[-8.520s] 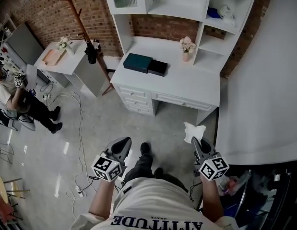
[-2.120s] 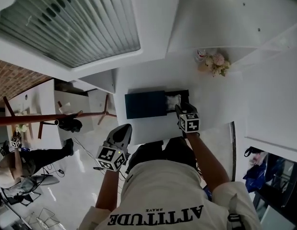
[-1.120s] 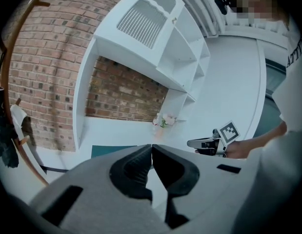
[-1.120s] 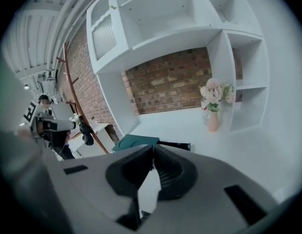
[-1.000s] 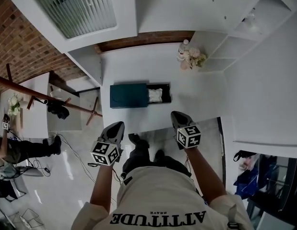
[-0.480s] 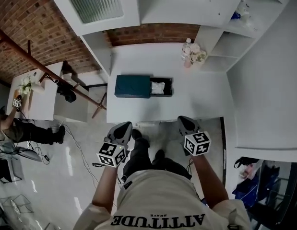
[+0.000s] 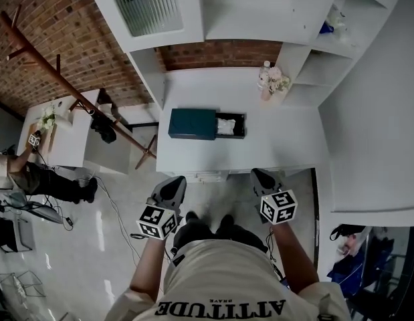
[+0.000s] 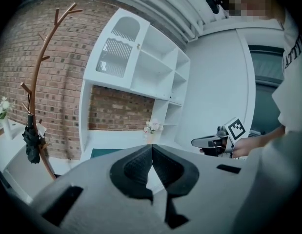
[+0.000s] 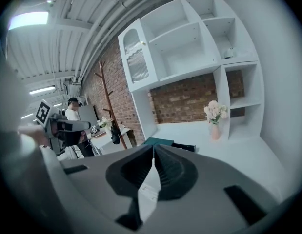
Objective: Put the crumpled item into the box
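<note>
Pretty sure the main job is done here. The crumpled item (image 7: 224, 126) is sitting inside the box (image 7: 243, 126), showing as a white wad in the open dark tray just above the middle of the head view. The box is on the white desk (image 7: 280, 139). Its teal lid (image 7: 192, 124) lies right up against its left side, not on top of it. A vase (image 7: 269, 84) of flowers stands further up the frame, well apart from the box.

Both grippers are in the lower half of the head view, off the near edge of the desk and well apart from the box. The left gripper (image 7: 173, 183) has its jaws pressed together at the tips in its own view, with nothing between them. The right gripper (image 7: 261, 175) is the same: jaws fully closed and holding nothing. In the right gripper view the lid and box are small and far off, just above the jaw tips.

My read is that the placing step is finished and this is the wrap-up pose. Nothing more looks needed for the item itself.

The task doesn't mention closing the box. If that's wanted anyway, one gripper would have to open up, reach forward over the desk edge, take the lid by its sides and bring it right over the tray. I can't tell from here whether the wad pokes above the rim, so I'd watch for it snagging.
</note>
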The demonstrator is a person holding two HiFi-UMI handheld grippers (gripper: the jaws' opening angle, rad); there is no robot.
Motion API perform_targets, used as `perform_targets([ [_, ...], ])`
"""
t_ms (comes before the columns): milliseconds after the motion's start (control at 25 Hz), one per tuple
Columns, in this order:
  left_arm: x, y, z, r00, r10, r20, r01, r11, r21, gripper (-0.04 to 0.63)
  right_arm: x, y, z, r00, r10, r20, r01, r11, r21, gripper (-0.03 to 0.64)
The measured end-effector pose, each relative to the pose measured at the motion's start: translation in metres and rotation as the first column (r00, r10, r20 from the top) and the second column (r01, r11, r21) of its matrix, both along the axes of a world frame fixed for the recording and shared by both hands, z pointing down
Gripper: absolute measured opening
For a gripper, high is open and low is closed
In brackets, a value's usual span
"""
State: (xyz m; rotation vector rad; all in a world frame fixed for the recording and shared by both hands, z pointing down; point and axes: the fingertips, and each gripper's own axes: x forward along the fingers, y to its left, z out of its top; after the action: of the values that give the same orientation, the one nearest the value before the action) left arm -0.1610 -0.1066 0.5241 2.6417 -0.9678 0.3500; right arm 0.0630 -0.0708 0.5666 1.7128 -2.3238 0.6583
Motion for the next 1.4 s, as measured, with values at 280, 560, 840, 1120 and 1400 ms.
perform_targets([
  [280, -0.027, 0.003, -0.007, 0.999, 0.046, 0.001, -0.046, 0.999, 0.009, 0.026, -0.011, 0.005, -0.023, 0.999, 0.033, -0.009, -0.032, 0.999, 0.041, 0.034],
  [560, -0.042, -0.012, -0.019, 0.997, 0.078, -0.008, -0.078, 0.996, 0.034, 0.026, -0.024, 0.002, -0.040, 0.998, 0.064, -0.027, -0.062, 0.995, 0.074, 0.034],
  [840, -0.052, -0.018, -0.027, 0.995, 0.094, -0.016, -0.093, 0.994, 0.054, 0.026, -0.035, 0.002, -0.054, 0.997, 0.081, -0.019, -0.079, 0.992, 0.095, 0.032],
  [1120, -0.057, -0.016, -0.028, 0.994, 0.102, -0.026, -0.101, 0.994, 0.052, 0.026, -0.042, 0.005, -0.057, 0.996, 0.088, -0.020, -0.086, 0.992, 0.095, 0.032],
  [1400, -0.055, -0.016, -0.028, 0.994, 0.102, -0.031, -0.100, 0.993, 0.057, 0.026, -0.042, 0.007, -0.055, 0.996, 0.093, -0.017, -0.091, 0.992, 0.091, 0.032],
])
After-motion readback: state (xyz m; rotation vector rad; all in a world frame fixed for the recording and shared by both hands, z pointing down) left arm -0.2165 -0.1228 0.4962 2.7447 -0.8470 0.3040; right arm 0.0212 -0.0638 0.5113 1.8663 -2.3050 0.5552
